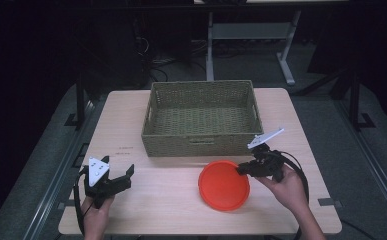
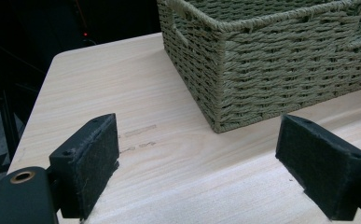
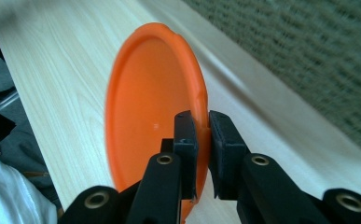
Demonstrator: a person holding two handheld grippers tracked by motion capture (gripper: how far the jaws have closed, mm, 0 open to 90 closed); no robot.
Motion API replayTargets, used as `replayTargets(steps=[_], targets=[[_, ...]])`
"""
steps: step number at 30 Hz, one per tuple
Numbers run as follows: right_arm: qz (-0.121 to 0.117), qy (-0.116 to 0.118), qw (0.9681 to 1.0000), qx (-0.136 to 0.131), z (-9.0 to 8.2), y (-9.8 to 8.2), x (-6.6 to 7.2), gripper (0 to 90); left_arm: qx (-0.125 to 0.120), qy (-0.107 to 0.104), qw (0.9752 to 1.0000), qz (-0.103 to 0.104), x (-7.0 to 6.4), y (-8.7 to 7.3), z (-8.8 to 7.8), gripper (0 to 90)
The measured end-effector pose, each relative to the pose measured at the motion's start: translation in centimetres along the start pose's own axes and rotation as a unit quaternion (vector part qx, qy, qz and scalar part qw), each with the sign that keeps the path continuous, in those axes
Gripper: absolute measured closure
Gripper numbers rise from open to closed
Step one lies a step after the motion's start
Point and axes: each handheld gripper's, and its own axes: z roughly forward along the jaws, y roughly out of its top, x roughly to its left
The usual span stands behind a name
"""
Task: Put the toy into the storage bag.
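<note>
Pinching orange plate (image 3: 150, 107) beside basket (image 1: 201, 145)

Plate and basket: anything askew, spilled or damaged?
Nothing stands out. The right gripper pinches the orange plate by its rim; the basket sits square and undamaged on the table.

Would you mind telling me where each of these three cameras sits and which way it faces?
High view: above the person's side, looking forward and down on the table, basket, orange plate; both hands and grippers show.
Left gripper view: rides the left gripper, facing the basket's corner; open jaws show.
Right gripper view: rides the right gripper, jaws clamping the plate's rim.
Shared: all three show basket and table.
</note>
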Motion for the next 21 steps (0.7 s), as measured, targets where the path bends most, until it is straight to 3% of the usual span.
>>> replayTargets(steps=[15,21], targets=[[-0.016,-0.019,0.9996,-0.008,-2.3,2.1,0.9,81.9,0.000,0.001,1.0000,0.001,0.1,0.0,0.0,12.8],[-0.036,-0.030,0.9989,0.000,-2.6,3.8,1.4,81.9,0.000,0.001,1.0000,-0.002,0.1,0.0,-0.1,12.7]])
